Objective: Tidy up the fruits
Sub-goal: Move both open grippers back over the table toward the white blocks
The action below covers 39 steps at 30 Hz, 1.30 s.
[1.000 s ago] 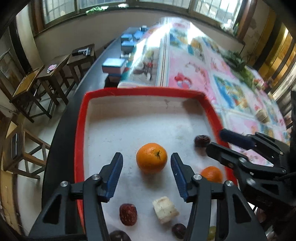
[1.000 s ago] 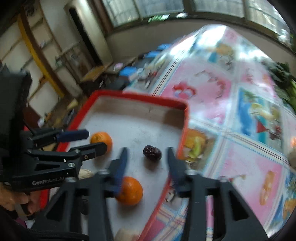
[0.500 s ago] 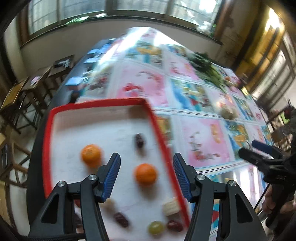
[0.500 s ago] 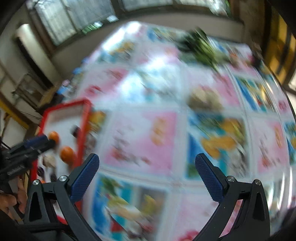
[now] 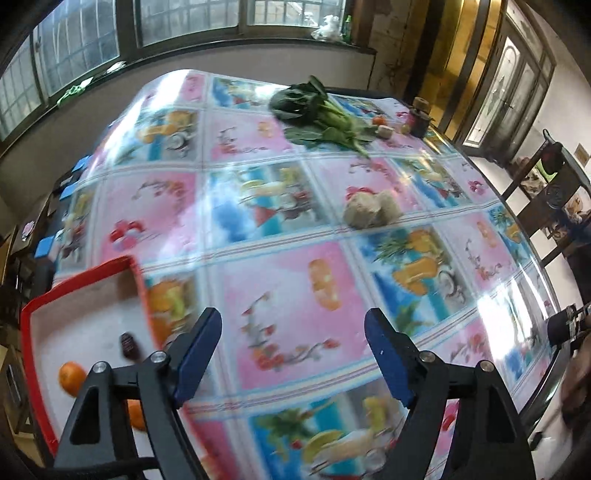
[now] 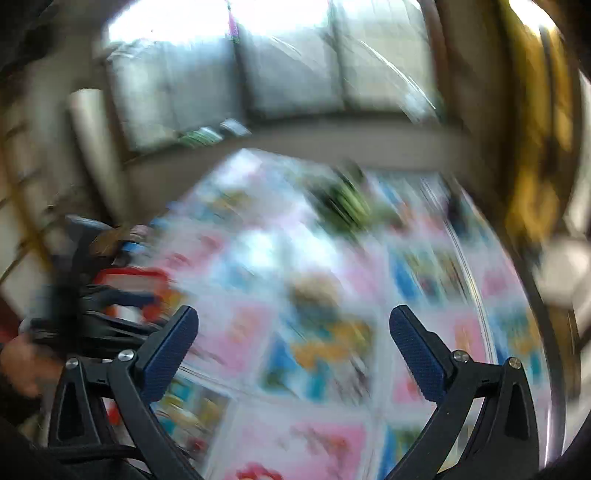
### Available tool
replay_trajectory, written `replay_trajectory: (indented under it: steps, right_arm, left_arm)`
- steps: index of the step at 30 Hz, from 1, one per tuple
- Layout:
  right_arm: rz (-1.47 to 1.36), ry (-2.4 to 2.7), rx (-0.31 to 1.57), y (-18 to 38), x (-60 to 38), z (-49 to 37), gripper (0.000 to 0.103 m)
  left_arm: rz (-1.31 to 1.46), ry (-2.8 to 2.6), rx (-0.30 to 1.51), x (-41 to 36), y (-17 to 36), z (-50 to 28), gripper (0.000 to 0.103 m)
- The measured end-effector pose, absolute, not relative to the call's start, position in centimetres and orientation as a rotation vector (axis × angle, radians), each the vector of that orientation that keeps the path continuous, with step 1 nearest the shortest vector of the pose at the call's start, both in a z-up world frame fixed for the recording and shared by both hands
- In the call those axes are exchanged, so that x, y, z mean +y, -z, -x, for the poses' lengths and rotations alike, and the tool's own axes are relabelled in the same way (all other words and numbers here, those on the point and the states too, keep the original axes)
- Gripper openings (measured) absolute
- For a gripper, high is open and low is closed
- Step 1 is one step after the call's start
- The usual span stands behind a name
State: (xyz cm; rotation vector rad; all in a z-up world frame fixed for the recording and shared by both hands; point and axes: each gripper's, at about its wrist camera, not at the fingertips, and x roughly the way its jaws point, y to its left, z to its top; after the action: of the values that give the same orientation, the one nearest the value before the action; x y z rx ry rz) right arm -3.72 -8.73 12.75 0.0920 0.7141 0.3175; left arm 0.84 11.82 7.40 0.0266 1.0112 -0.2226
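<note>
a lived-in home dining room: a large table under a glossy pink-and-blue fruit-print plastic cloth (image 5: 295,229), leafy green vegetables (image 5: 317,114) lying on it, dark wooden chairs (image 5: 546,206) alongside, and wide multi-pane windows (image 5: 184,22) behind.

Bright room with a big table under windows
The table (image 5: 295,229), covered in a glossy pink-and-blue fruit-print cloth (image 5: 280,295), catches window glare; behind it a pale wall (image 5: 221,62) carries a row of gridded windows (image 5: 184,18), right of it stand a golden door (image 5: 506,85) and a dark chair (image 5: 546,192)
</note>
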Motion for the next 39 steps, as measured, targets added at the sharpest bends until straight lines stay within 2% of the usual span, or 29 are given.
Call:
replay_trajectory:
  steps: [1, 3, 15, 18, 20, 22, 24, 26, 39]
  right_arm:
    - [-0.201, -0.316, 0.750, -11.3, -10.6, 2.8, 0.103]
    - [-0.245, -0.255, 0.798, -9.6, -12.7, 1.6, 0.103]
    - [-0.038, -0.339, 0.863, -5.3, -11.4, -5.0, 0.101]
    - [0.012, -0.378, 0.876, -4.5, -10.1, -6.6, 0.093]
    - [0.049, -0.383, 0.875, -4.2, -9.3, -7.4, 0.077]
    - [0.044, -0.401, 0.902, -3.7, -8.8, -8.6, 0.067]
    - [0.036, -0.402, 0.906, -3.4, -8.5, -9.4, 0.066]
    - [0.020, -0.417, 0.916, -3.2, -8.2, -10.1, 0.060]
    - [-0.002, -0.451, 0.940, -2.1, -6.3, -12.3, 0.058]
  left_arm:
    - [-0.030, 0.222, 1.015, 11.5, -7.3, -1.0, 0.081]
    - [-0.046, 0.216, 1.022, 10.4, -7.1, -1.6, 0.082]
    - [-0.025, 0.187, 1.121, 7.8, -3.7, -5.8, 0.083]
    - [-0.014, 0.175, 1.127, 7.9, -3.4, -6.0, 0.083]
    - [-0.011, 0.166, 1.134, 8.0, -3.1, -6.1, 0.083]
    - [-0.006, 0.155, 1.142, 8.2, -2.9, -6.0, 0.083]
    - [0.003, 0.145, 1.148, 8.5, -2.7, -5.9, 0.083]
    - [0.014, 0.133, 1.153, 9.0, -2.5, -6.0, 0.083]
    - [0.037, 0.123, 1.157, 9.9, -2.5, -5.7, 0.083]
